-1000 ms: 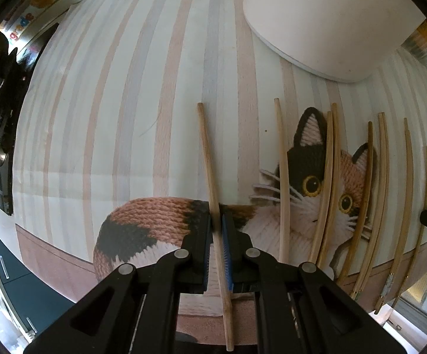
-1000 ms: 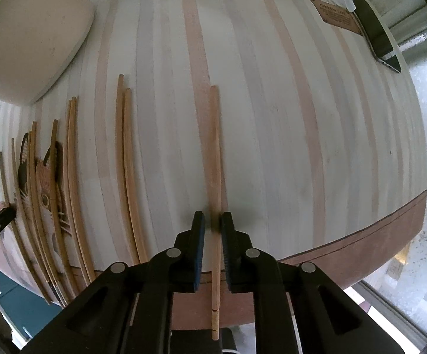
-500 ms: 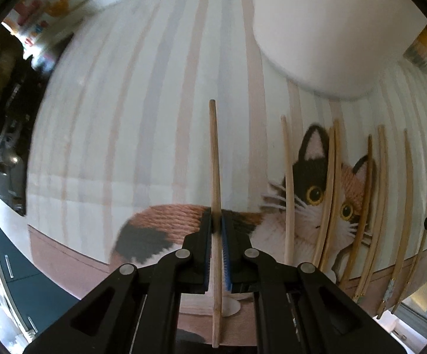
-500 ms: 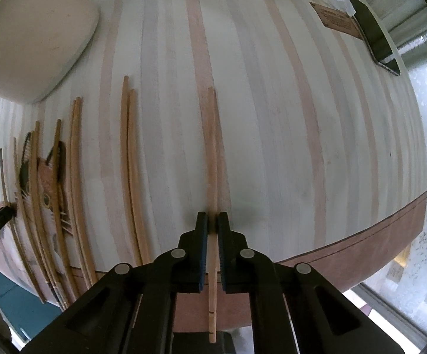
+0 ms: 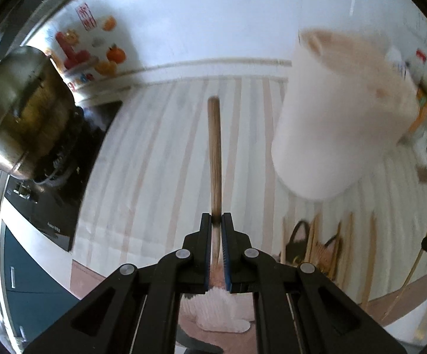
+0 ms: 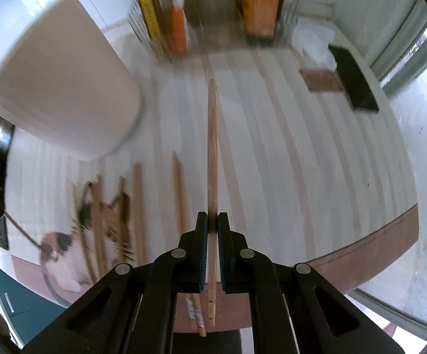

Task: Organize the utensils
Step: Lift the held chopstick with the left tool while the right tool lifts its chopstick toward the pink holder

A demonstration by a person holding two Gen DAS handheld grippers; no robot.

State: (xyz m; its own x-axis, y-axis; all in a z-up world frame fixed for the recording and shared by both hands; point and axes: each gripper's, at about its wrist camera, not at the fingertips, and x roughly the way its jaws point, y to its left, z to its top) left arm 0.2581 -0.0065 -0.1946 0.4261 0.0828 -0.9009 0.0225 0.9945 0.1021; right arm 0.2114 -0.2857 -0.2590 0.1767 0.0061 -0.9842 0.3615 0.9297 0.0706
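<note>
My left tongs (image 5: 217, 217) clench one chopstick (image 5: 215, 153). My right tongs (image 6: 210, 216) grip another chopstick (image 6: 212, 159), seemingly clear of the striped worktop (image 6: 287, 177).

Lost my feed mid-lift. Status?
Left gripper shut on one chopstick, right gripper shut on another chopstick. White holder ahead. More chopsticks on mat. Path unobstructed.

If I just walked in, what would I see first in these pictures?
First, each claw pinching a chopstick: the left claw holds one chopstick, and the right claw holds another chopstick, both pointing straight ahead above the striped mat. Next, the big white holder standing to the right in the left view. Then the cat picture on the mat with loose chopsticks lying across it.
</note>
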